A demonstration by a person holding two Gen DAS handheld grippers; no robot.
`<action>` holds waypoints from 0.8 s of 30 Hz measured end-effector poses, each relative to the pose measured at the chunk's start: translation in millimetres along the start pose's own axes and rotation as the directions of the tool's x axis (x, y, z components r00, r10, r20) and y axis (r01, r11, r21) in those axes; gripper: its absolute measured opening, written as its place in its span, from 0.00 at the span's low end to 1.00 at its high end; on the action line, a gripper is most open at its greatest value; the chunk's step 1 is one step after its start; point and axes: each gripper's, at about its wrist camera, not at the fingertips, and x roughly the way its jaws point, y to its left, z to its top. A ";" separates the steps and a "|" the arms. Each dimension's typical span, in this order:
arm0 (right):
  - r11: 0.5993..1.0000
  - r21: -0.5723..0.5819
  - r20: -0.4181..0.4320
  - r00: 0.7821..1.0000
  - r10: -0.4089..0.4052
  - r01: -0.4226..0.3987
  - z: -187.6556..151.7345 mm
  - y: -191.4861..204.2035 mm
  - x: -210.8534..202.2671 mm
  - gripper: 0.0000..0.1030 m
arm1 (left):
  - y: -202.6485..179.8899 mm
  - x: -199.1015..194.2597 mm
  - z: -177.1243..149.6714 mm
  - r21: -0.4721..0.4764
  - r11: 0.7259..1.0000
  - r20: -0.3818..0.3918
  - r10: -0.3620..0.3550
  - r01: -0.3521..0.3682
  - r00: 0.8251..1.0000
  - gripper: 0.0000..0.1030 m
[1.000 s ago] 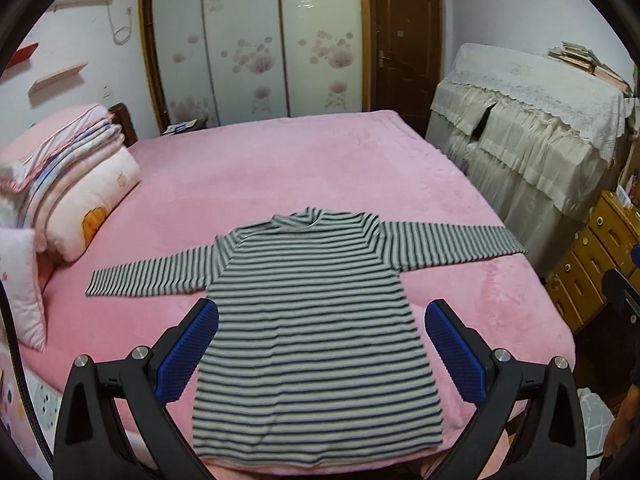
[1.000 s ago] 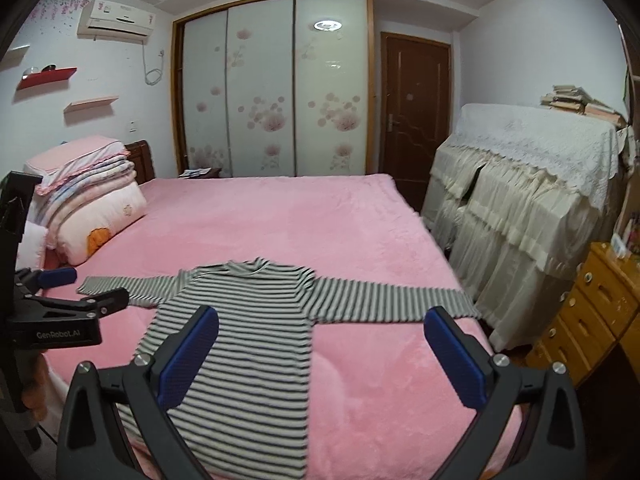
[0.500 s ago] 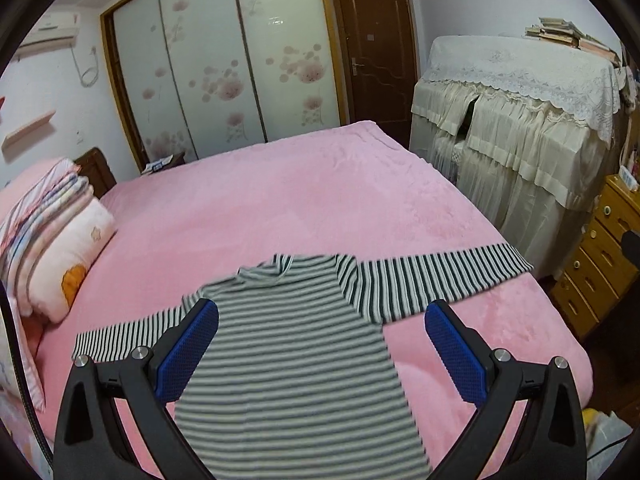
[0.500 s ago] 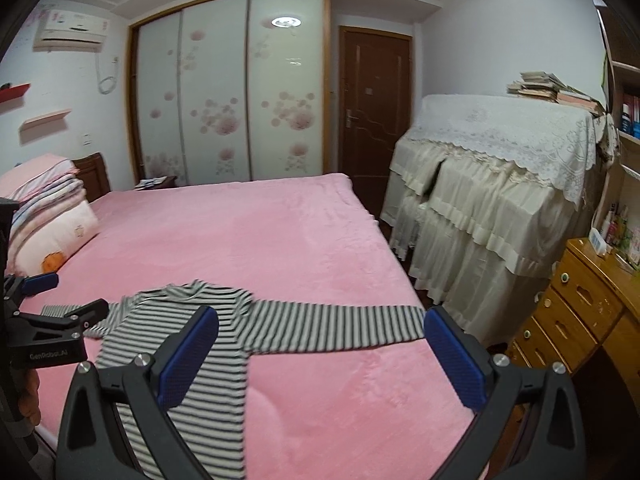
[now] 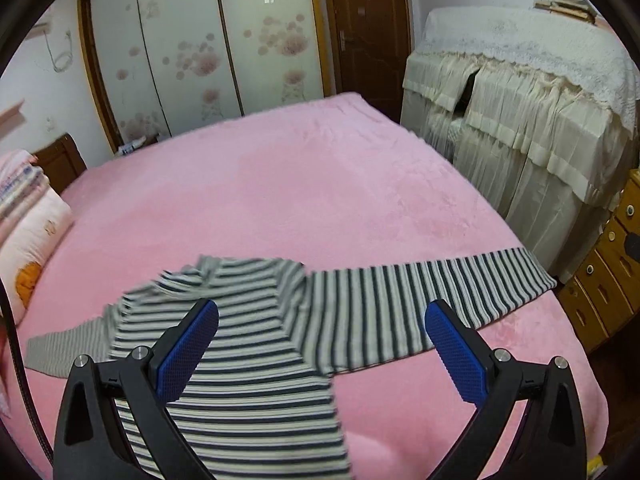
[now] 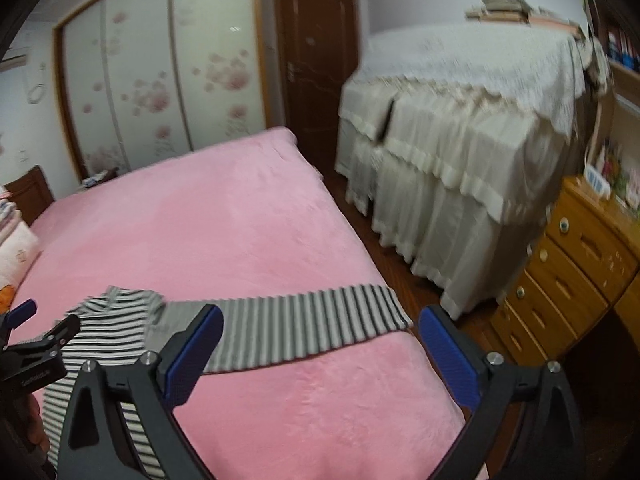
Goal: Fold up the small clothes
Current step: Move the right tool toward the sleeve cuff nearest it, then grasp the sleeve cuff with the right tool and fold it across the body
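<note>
A small black-and-white striped long-sleeved shirt (image 5: 256, 344) lies flat on the pink bed (image 5: 320, 200), sleeves spread out. Its right sleeve (image 5: 420, 304) reaches toward the bed's right edge and also shows in the right wrist view (image 6: 304, 332). My left gripper (image 5: 322, 348) is open and empty, above the shirt's right shoulder. My right gripper (image 6: 320, 344) is open and empty, above the right sleeve near its cuff. The left gripper (image 6: 36, 344) shows at the left edge of the right wrist view.
Pillows and folded bedding (image 5: 28, 216) lie at the bed's left. A cream lace-covered cabinet (image 6: 460, 140) and a wooden drawer chest (image 6: 568, 280) stand to the right of the bed. A wardrobe (image 5: 200, 52) and door (image 5: 364, 24) are behind.
Both grippers have moved right and closer to the bed, toward the shirt's right sleeve. Both stay open. The shirt has not moved.
</note>
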 end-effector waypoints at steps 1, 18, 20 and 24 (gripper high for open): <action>1.000 0.019 -0.022 1.000 -0.007 0.008 -1.5 -9.2 15.2 0.91 | -6.2 12.8 -3.8 -0.006 1.000 -0.011 -0.008 0.008 1.000 1.00; 0.855 0.519 -0.321 0.926 0.201 -0.006 -66.9 -124.7 218.4 0.63 | -98.8 166.2 -36.1 -0.038 0.999 -0.122 -0.006 0.002 0.992 0.96; 0.841 0.541 -0.325 0.922 0.211 -0.001 -68.0 -128.8 231.0 0.63 | -103.6 170.0 -35.1 -0.026 1.000 -0.129 0.007 -0.010 0.992 0.96; 0.822 0.569 -0.337 0.913 0.231 0.003 -69.6 -132.2 251.7 0.58 | -113.1 175.7 -32.9 -0.014 1.000 -0.130 0.024 -0.026 0.991 0.96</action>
